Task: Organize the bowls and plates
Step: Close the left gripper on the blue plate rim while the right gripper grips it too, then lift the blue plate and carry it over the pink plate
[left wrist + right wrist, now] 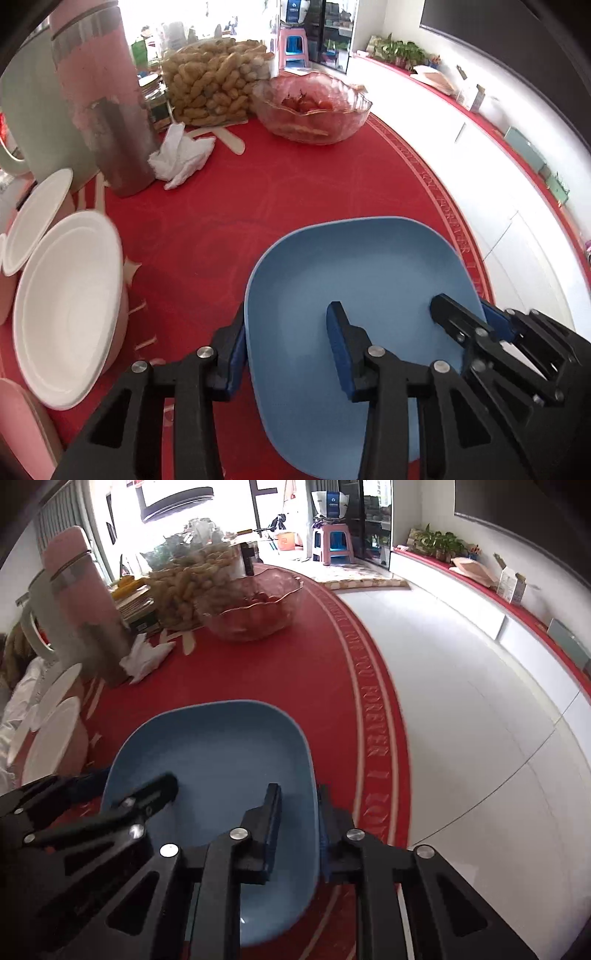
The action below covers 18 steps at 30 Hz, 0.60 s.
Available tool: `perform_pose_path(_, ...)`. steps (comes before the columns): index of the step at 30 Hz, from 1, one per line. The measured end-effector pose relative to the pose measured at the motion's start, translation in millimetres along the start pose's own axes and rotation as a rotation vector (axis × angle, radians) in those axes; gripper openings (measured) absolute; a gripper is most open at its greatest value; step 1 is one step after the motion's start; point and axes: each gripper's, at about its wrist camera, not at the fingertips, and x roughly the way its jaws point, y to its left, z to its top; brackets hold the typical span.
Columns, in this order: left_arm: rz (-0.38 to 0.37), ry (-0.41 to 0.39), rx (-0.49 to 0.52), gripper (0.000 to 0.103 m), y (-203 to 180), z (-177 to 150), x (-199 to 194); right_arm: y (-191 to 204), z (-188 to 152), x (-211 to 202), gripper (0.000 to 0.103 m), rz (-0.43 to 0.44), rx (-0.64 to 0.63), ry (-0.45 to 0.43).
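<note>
Red tablecloth covers a round table and fills most of both wrist views; white floor beyond its edge at 3 o'clock.

Blue plate, squarish with rounded corners, lies flat on the cloth at 6 o'clock in both views, close to the table's near edge. Its long axis runs roughly 12 to 6, along the line both tools point. It is the thing in hand.

White plates, two of them, sit on pink bowls at 9 o'clock in the left view, well apart from the blue plate. Judged the likely stacking spot, which would carry the plate toward 9 o'clock.

Glass bowl with red fruit at 12 o'clock, a heap of peanuts beside it at 11, a pink flask at 10, and a crumpled tissue at its foot.

Left gripper: jaws straddle the plate's 9 o'clock rim, one finger outside, one on the plate floor. A gap shows between the inner finger and the rim, so not clamped as far as I can see.

Right gripper: jaws drawn in tight on the plate's 3 o'clock rim, one finger inside, one outside, the wall pinched between.

Key relation: the plate lies between the two tools, each at one long side. The right has the firmer hold, while the left is nearer the white plates. A lift looks premature until the left grips.
</note>
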Motion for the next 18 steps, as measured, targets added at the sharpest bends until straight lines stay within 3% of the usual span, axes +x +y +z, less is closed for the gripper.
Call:
perform_pose_path(3, -0.006, 0.006, 0.017, 0.043, 10, -13, -9, 11, -18, -10, 0.019, 0.015, 0.007, 0.005)
perform_pose_path(10, 0.008, -0.025, 0.068, 0.043, 41, -81, -47, 53, -67, -39, 0.019, 0.042, 0.017, 0.022)
perform_pose_path(18, 0.025, -0.088, 0.144, 0.043, 64, -138, -81, 103, -120, -69, 0.021, -0.055, -0.020, -0.009)
